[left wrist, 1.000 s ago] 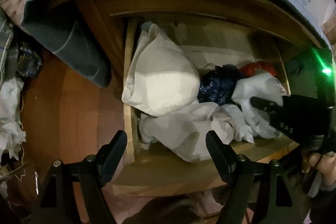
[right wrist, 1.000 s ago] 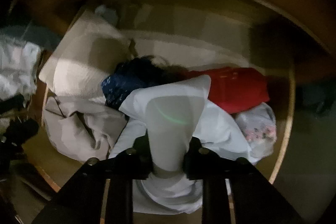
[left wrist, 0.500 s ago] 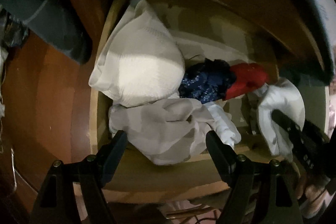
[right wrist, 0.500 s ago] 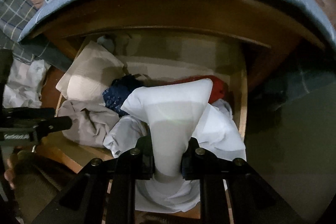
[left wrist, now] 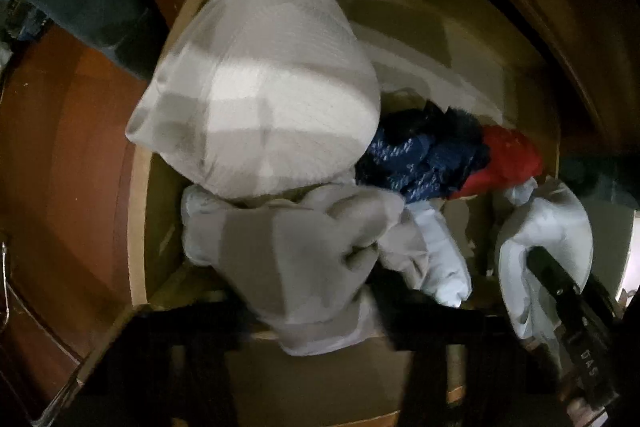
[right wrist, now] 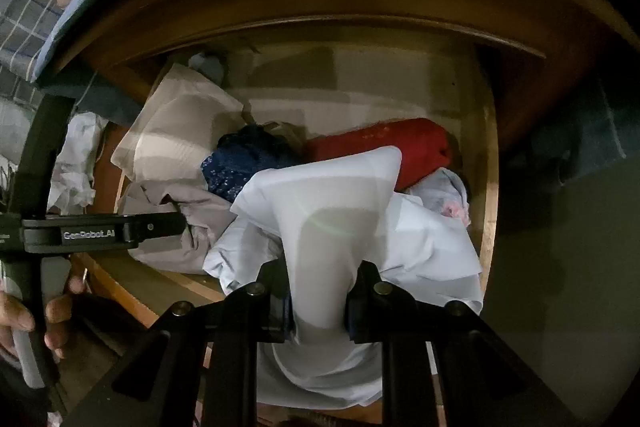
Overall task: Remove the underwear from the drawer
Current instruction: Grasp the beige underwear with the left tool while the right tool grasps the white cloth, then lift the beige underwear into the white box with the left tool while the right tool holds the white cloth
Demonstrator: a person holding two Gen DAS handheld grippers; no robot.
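the right tongs [right wrist: 316, 303] are pinched on a pale white garment [right wrist: 332, 195], bunched up between their fingers above the front of the open wooden drawer [right wrist: 490, 187]. the left tongs [left wrist: 312, 323] have just been closing around the grey garment [left wrist: 296, 247] at the drawer's front left corner; their fingers are dark and blurred, so whether they press it i cannot tell. inside the drawer, a cream folded piece [left wrist: 260, 99] lies at the left, a navy patterned piece [left wrist: 420, 163] in the middle, a red one [left wrist: 508, 159] toward the right side.
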